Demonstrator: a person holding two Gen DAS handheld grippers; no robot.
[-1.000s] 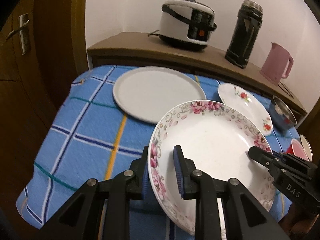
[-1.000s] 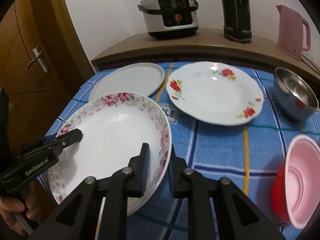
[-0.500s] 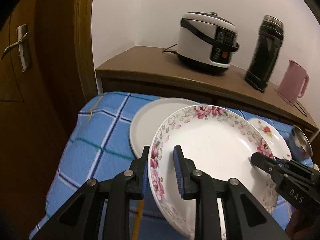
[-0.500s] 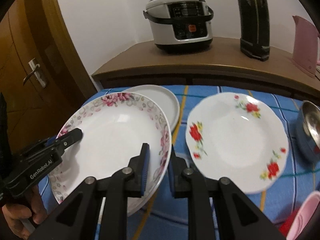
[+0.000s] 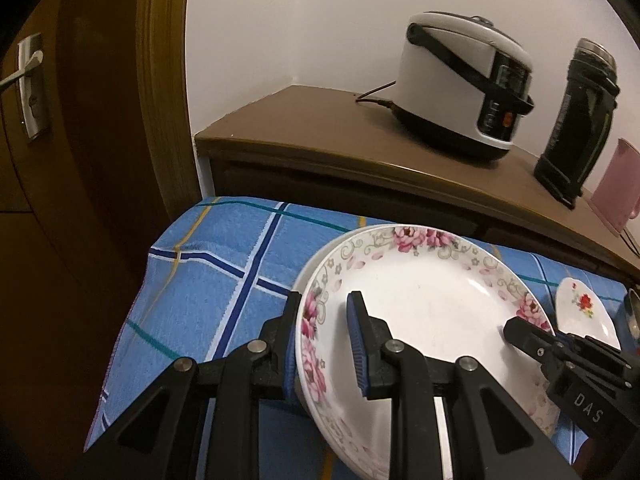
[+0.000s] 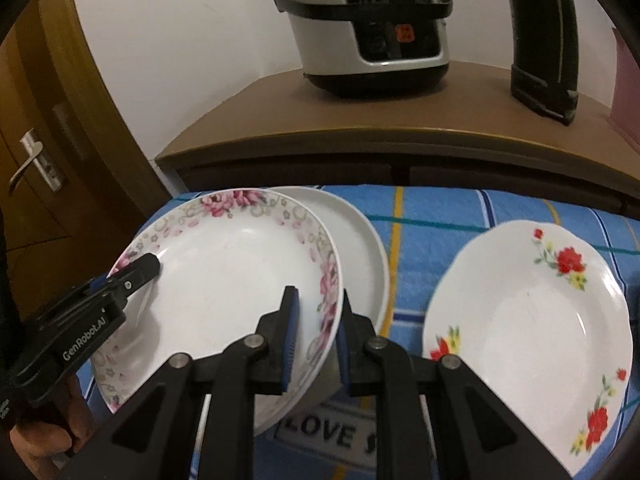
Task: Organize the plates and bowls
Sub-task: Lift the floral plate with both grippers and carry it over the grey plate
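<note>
Both grippers hold one pink-flowered plate (image 5: 432,304) (image 6: 236,280) by opposite rims. My left gripper (image 5: 322,344) is shut on its left rim, and my right gripper (image 6: 316,328) is shut on its right rim. The plate hangs tilted over a plain white plate (image 6: 356,248) lying on the blue checked cloth; only that plate's edge (image 5: 304,276) shows in the left wrist view. Whether the two plates touch I cannot tell. A red-flowered plate (image 6: 532,320) (image 5: 584,312) lies to the right on the cloth.
A brown sideboard (image 6: 400,128) behind the table carries a rice cooker (image 6: 372,28), a black flask (image 6: 540,40) and a pink kettle (image 5: 616,192). A wooden door with a handle (image 5: 28,84) stands left. A metal bowl's edge (image 5: 632,312) shows far right.
Both grippers carried the pink-flowered plate toward the back left, from the near cloth to above the plain white plate. The grips stayed the same.
</note>
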